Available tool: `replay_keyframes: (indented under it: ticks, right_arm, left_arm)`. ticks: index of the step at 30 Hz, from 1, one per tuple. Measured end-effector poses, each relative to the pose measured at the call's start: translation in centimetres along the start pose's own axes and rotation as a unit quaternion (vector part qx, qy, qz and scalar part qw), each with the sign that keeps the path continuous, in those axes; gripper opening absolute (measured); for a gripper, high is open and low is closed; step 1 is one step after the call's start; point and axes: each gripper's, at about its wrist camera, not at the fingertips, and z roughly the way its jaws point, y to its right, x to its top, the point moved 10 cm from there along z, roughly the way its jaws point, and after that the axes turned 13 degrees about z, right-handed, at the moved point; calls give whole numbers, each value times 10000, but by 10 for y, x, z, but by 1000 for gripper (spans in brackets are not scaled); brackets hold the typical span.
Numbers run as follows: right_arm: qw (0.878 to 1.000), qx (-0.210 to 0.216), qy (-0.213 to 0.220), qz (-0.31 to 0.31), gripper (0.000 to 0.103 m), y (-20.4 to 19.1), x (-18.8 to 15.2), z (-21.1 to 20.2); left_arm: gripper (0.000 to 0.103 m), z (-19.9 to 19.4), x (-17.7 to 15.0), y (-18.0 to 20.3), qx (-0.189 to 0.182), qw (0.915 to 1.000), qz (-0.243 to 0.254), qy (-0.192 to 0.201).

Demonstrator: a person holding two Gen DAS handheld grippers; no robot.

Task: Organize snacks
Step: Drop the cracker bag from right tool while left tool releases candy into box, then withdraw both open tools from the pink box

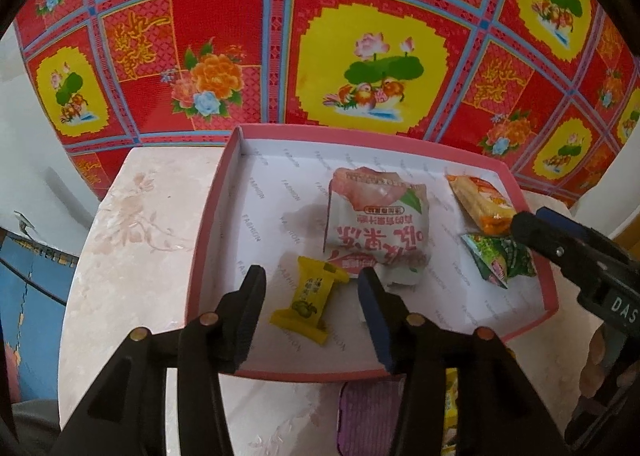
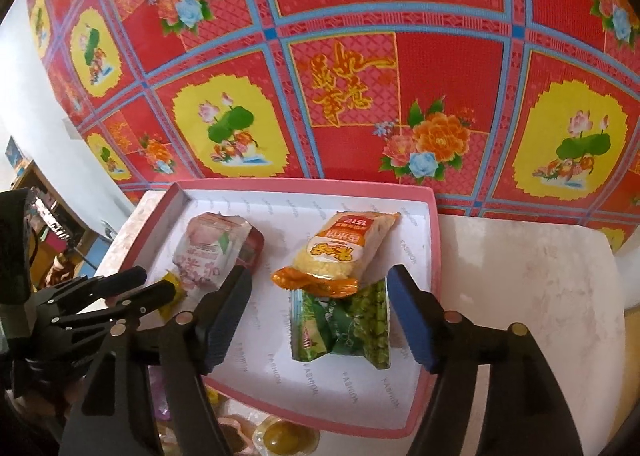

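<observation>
1. The snacks lie in a shallow pink-rimmed box lid (image 1: 208, 215) on the marble-patterned table (image 1: 132, 215). In the left wrist view we see a yellow candy (image 1: 310, 302) near 6 o'clock of the tray floor, a pink peach jelly pouch (image 1: 376, 223) at centre, an orange rice-cracker packet (image 1: 482, 203) toward 2 o'clock, and a green pea packet (image 1: 500, 258) at 3 o'clock.
2. The orange packet overlaps the upper edge of the green one in the right wrist view, so we judge they were set down as a pair on that side, apart from the pouch and candy.
3. Our left tool (image 1: 310, 288) hangs spread wide, gripping nothing, with the yellow candy lying between its fingers. We take this either as a fresh release or as lining up on the candy; we cannot tell which.
4. Our right tool (image 2: 320, 304) is likewise spread and empty, its fingers straddling the green pea packet (image 2: 344, 330) and the tail of the orange packet (image 2: 344, 252).
5. More snacks wait outside the box at its near edge: a purple wrapper (image 1: 372, 416) and a clear jelly cup (image 2: 280, 436), so we judge the sorting is only partly done.
6. A red floral cloth (image 1: 360, 35) fills the background at 12 o'clock.
</observation>
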Motion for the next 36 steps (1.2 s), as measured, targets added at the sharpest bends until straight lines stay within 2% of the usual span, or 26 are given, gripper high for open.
replay_keyframes:
  ticks: [26, 36]
  right_arm:
    - [9999, 51, 78, 140, 72, -11, -15, -42]
    - [9998, -26, 104, 187, 72, -8, -31, -57]
  left_arm:
    - [51, -38, -16, -5, 12, 9997, -221, 107]
    - [51, -51, -29, 1, -112, 9997, -165, 109]
